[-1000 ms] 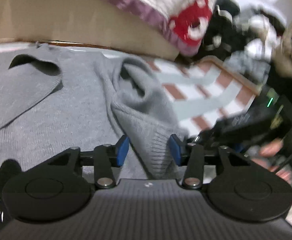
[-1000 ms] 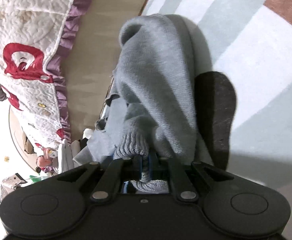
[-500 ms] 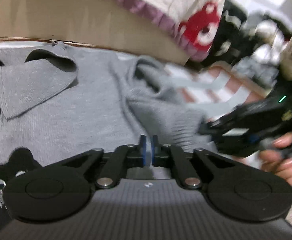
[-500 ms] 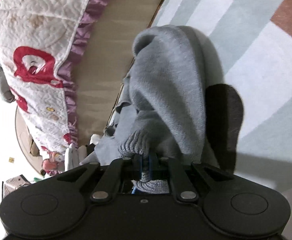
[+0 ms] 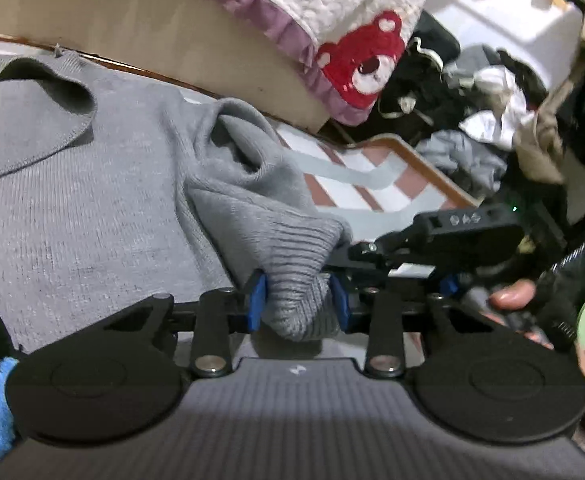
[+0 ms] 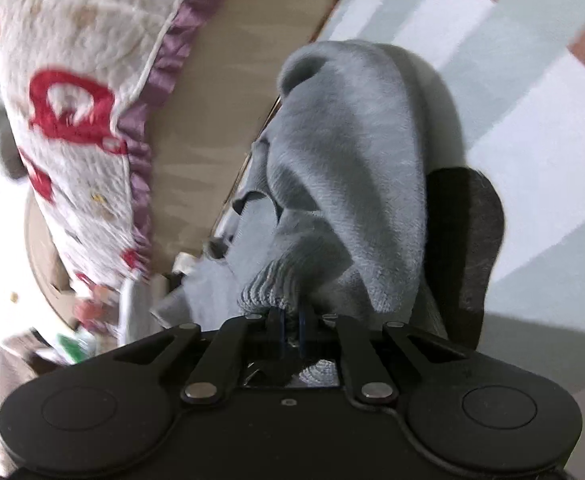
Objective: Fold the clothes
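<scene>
Left claw [image 5: 298,306] widening around the ribbed cuff [image 5: 296,272]; right claw [image 6: 290,330] clamped on that same cuff.

In the left wrist view the blue pads [image 5: 255,306] are spreading with the cuff of the grey sweater [image 5: 92,208] bunched between them; whether they press it, I cannot tell. The right claw's black body sits at three o'clock, with a hand [image 5: 512,296] behind it. The sweater spreads from nine to eleven o'clock over a striped rug [image 5: 356,196]. A quilt with a red bear [image 5: 356,16] hangs at twelve, a clothes pile [image 5: 472,120] at two.
</scene>
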A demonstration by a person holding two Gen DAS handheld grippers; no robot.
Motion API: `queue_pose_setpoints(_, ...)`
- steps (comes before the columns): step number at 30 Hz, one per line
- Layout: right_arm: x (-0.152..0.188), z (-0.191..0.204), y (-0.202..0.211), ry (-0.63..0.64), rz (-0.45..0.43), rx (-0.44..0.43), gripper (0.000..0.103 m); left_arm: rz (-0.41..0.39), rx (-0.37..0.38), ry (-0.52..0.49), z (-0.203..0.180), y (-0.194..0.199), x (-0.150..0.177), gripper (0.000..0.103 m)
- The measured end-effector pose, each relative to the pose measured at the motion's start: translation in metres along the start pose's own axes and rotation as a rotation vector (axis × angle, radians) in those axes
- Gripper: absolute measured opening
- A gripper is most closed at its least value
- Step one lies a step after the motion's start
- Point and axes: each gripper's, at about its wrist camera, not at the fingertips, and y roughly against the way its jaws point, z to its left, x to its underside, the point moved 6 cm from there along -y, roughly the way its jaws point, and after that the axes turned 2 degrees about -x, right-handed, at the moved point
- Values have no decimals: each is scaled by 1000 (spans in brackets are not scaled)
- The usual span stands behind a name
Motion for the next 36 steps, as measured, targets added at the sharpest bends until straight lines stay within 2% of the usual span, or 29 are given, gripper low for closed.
queue_pose_setpoints(4,-2,-7,4,-50,-8,-39,9,-11,68,124,9,-4,-1,33)
queue_pose_setpoints(5,-2,-7,5,-60,-8,-48,9,-31,69,152,11,-1,-3,31)
queue_pose_setpoints(6,-2,-8,6,-73,-8,-60,9,-52,71,180,14,2,-4,15)
queue_pose_setpoints(9,-3,-16,9,-196,-43,-138,9,-107,99,281,20,11,-9,12)
queue_pose_setpoints(11,-2,-18,13,-252,-71,-160,9,-93,56,315,24,9,-11,11)
queue_pose_setpoints(12,-1,-15,14,-239,-80,-142,9,-69,-8,262,22,6,-10,11)
queue_pose_setpoints(14,0,-1,12,-104,-94,9,9,-16,-165,100,12,-3,-7,11)
queue_pose_setpoints(15,0,7,11,-15,-108,111,9,16,-210,37,7,-7,-3,11)
queue_pose_setpoints(17,0,25,7,216,-148,352,7,41,-219,15,0,-12,1,10)
queue_pose_setpoints(19,4,46,-1,453,-191,561,5,50,-261,8,-2,-17,3,10)
queue_pose_setpoints(20,6,55,-6,560,-204,652,5,47,-299,-27,-4,-19,3,10)
queue_pose_setpoints(21,10,61,-13,647,-204,722,4,42,-329,-64,-6,-21,2,10)
queue_pose_setpoints(24,17,67,-35,907,-187,918,5,8,-376,-103,-6,-20,-2,10)
queue_pose_setpoints(25,17,67,-40,959,-180,961,5,-10,-389,-98,-5,-20,-7,9)
queue_pose_setpoints(26,14,64,-39,956,-174,970,4,-28,-406,-94,-2,-20,-12,6)
queue_pose_setpoints(27,11,62,-37,941,-175,978,5,-52,-464,-88,8,-21,-20,0)
queue_pose_setpoints(28,7,60,-33,910,-186,987,5,-74,-516,-81,18,-21,-28,0)
queue_pose_setpoints(30,-3,49,-16,851,-208,1034,6,-81,-507,-53,39,-22,-40,0)
queue_pose_setpoints(31,-7,42,-5,793,-220,1016,6,-87,-439,-45,34,-16,-42,0)
queue_pose_setpoints(34,-17,25,25,506,-261,734,7,-101,-237,-30,18,4,-48,0)
queue_pose_setpoints(36,-22,24,37,378,-295,580,9,-68,-121,-131,-14,7,-40,5)
